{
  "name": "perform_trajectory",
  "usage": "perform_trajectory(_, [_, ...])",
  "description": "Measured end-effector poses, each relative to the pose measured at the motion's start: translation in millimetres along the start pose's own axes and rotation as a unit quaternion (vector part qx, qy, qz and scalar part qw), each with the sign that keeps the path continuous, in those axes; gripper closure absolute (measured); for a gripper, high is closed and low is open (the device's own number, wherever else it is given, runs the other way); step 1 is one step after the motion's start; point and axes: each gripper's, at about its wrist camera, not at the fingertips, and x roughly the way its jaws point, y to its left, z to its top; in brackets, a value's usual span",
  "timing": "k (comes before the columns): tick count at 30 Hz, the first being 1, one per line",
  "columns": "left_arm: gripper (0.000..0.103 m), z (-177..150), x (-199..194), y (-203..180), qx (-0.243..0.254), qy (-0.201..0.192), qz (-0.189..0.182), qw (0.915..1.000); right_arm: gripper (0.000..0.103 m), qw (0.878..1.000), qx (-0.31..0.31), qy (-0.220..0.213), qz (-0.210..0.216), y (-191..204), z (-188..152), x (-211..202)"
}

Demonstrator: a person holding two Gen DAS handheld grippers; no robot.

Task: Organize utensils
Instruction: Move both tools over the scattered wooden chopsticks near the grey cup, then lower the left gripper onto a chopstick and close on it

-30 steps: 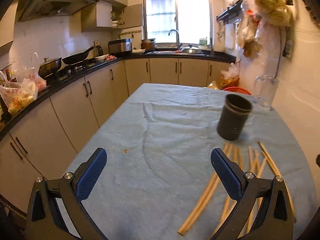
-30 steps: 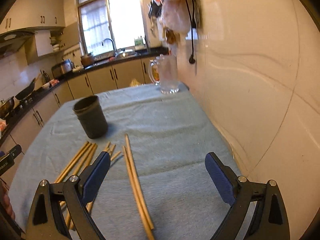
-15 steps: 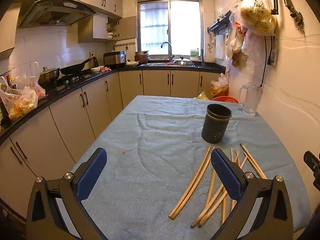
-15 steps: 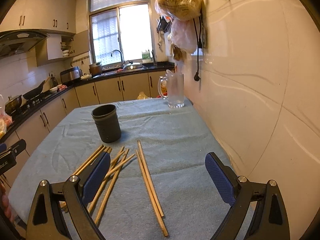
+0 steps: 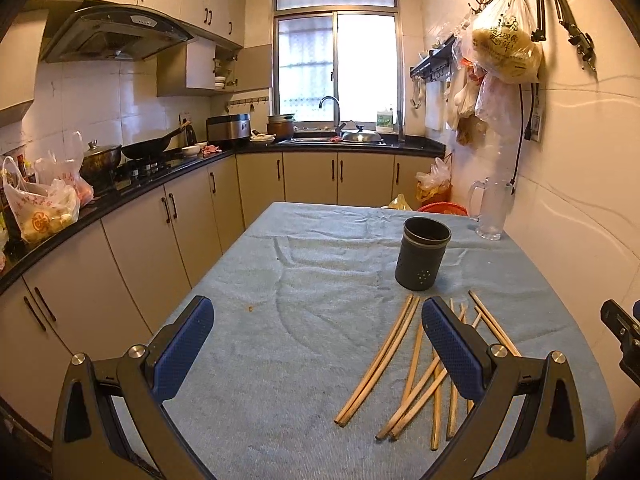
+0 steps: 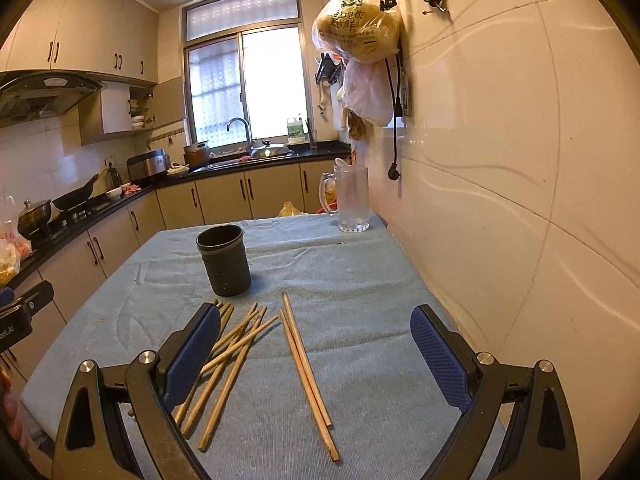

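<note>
Several wooden chopsticks (image 5: 404, 364) lie loose on the blue tablecloth (image 5: 304, 320), near the front right; they also show in the right wrist view (image 6: 240, 344), with a separate pair (image 6: 306, 364) to their right. A dark grey utensil cup (image 5: 422, 258) stands upright and empty behind them; it also shows in the right wrist view (image 6: 224, 260). My left gripper (image 5: 318, 344) is open and empty, above the table left of the chopsticks. My right gripper (image 6: 316, 352) is open and empty, above the separate pair.
A clear glass pitcher (image 5: 490, 208) stands at the table's far right corner by the tiled wall (image 6: 500, 200). Kitchen cabinets (image 5: 132, 248) run along the left. Plastic bags (image 6: 356, 32) hang on the wall above the table.
Both grippers have pulled back and up from the table. The cup and chopsticks now look farther away and more of the chopsticks are in view. Nothing on the table moved.
</note>
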Motion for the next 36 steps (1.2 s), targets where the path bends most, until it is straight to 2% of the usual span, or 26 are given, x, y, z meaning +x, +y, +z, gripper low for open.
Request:
perform_trajectory(13, [0.000, -4.0, -2.1, -5.8, 0.007, 0.006, -0.006, 0.9999, 0.005, 1.000, 0.001, 0.008, 0.001, -3.3, -6.1, 1.0])
perform_trajectory(25, [0.000, -8.4, 18.0, -8.6, 0.011, 0.033, -0.008, 0.9994, 0.005, 1.000, 0.005, 0.029, 0.000, -6.4, -11.8, 16.0])
perform_trajectory(31, [0.000, -13.2, 42.3, -4.4, 0.015, 0.067, -0.016, 0.9975, 0.004, 0.998, 0.005, 0.062, -0.001, -9.6, -20.4, 35.7])
perform_trajectory(36, [0.000, -14.9, 69.7, -7.5, 0.052, 0.096, -0.030, 0.9936, 0.004, 0.995, -0.014, 0.097, -0.013, -16.8, -25.0, 58.9])
